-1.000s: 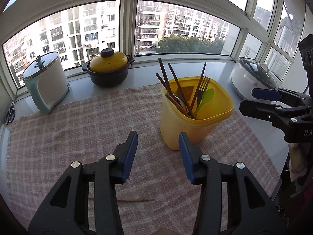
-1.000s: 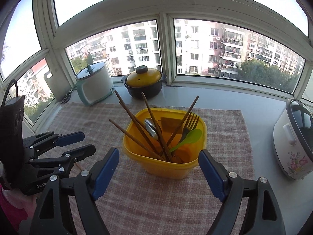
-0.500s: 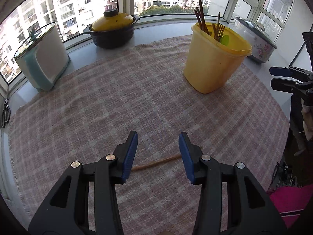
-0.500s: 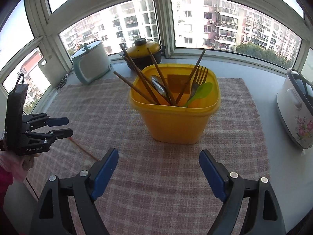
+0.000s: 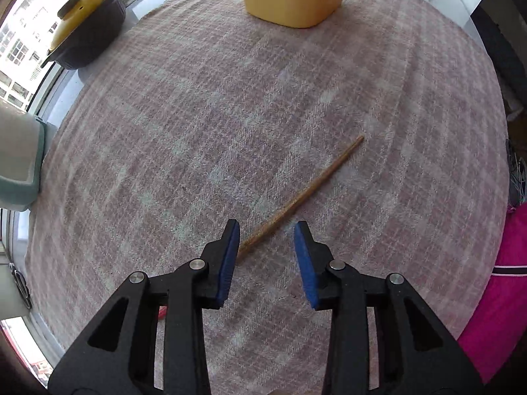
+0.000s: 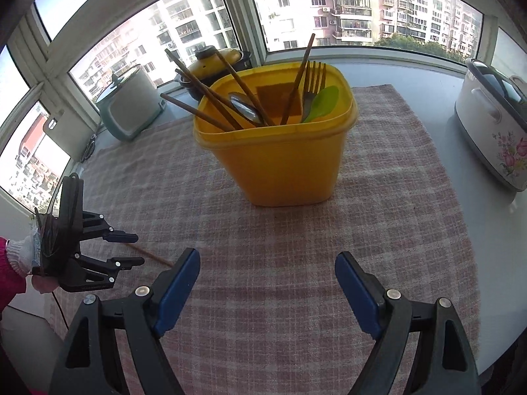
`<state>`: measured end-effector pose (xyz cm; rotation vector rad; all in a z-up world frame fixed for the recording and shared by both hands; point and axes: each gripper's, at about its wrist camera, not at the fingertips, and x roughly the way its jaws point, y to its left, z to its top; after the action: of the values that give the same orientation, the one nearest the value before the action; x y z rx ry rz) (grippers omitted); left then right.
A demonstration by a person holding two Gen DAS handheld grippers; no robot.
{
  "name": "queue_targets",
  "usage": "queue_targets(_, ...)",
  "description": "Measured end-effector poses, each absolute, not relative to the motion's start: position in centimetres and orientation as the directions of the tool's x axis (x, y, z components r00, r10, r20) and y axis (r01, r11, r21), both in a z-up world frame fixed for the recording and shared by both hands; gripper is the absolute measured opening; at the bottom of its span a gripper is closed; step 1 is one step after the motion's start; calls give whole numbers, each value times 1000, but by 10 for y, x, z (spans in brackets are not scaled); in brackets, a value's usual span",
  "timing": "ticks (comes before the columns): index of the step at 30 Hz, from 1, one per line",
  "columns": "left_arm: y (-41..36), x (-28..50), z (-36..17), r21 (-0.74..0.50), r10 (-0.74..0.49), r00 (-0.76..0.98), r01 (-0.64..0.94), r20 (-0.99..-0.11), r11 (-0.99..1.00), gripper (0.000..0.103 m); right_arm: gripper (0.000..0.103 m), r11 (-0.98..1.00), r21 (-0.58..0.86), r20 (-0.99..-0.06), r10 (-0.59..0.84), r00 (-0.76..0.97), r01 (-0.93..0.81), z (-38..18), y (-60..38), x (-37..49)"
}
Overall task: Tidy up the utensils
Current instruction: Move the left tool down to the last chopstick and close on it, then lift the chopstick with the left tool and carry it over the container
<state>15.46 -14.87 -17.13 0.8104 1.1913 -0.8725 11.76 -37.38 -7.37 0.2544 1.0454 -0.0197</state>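
A wide curved bay window [image 6: 329, 10] with apartment blocks behind it stood around a pale counter [image 6: 411, 75] covered by a pink checked woven cloth [image 5: 230, 98]. On the cloth stood a yellow plastic tub [image 6: 280, 161] that held chopsticks, a fork and spoons. A single brown wooden chopstick [image 5: 303, 194] lay flat near the left gripper [image 5: 266, 240], whose jaws were open around its near end and held nothing; the right gripper [image 6: 266, 263] was wide open and empty.

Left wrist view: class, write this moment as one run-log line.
left tool: open, straddling chopstick end on cloth | right tool: open, empty, facing yellow bin | chopstick not yet gripped
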Motion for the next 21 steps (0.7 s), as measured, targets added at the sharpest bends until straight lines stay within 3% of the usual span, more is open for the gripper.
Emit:
queue_targets(9,-157,166,-176,53,-120,110,915,-987,399,35,85,960,222,-868,114,483,172,-82,-375,112)
queue_targets(13,-162,187,-176,9,-133,74,899,-988,437,20,85,959,226,-864,115,491,173,-79,-374,112)
queue_targets(21,-148,238,-175,-83,-173,26,800,-985,594,9,85,958,222,-865,109,490,180,-81,-374,109)
